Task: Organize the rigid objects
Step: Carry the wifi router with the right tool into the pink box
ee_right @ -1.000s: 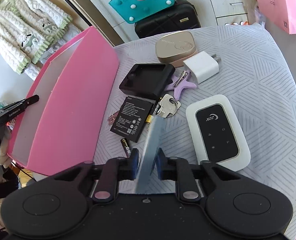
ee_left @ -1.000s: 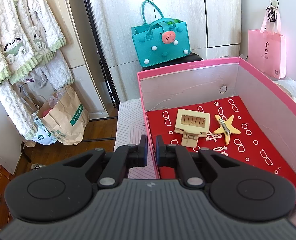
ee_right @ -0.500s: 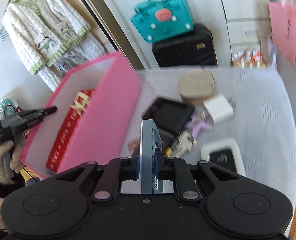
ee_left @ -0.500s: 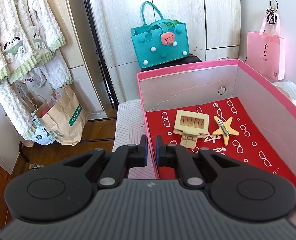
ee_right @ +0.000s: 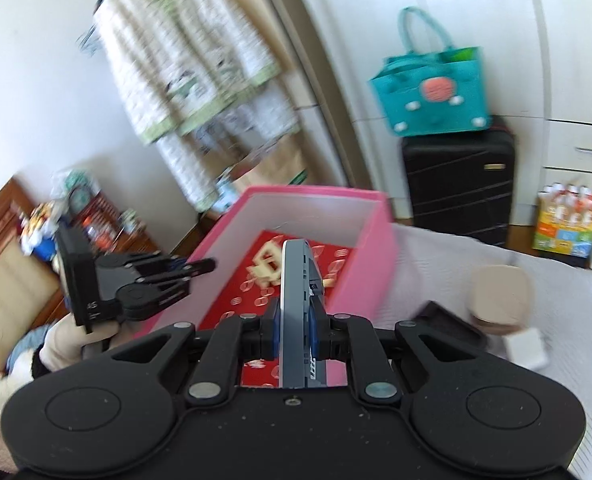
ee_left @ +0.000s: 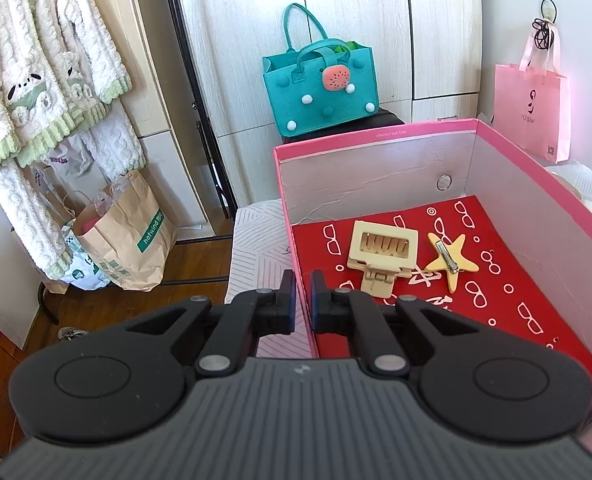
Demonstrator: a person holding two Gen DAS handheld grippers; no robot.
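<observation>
Right gripper jaws clenched on flat grey rectangular device, held edge-up above open pink cardboard box with red lining. Left gripper jaws clenched on the box's near wall.

A teal felt tote is sitting on a black suitcase by the wardrobe doors. A fuzzy cream cardigan is hanging over a brown paper bag, and a pink shopping bag is hanging on the wall.
</observation>
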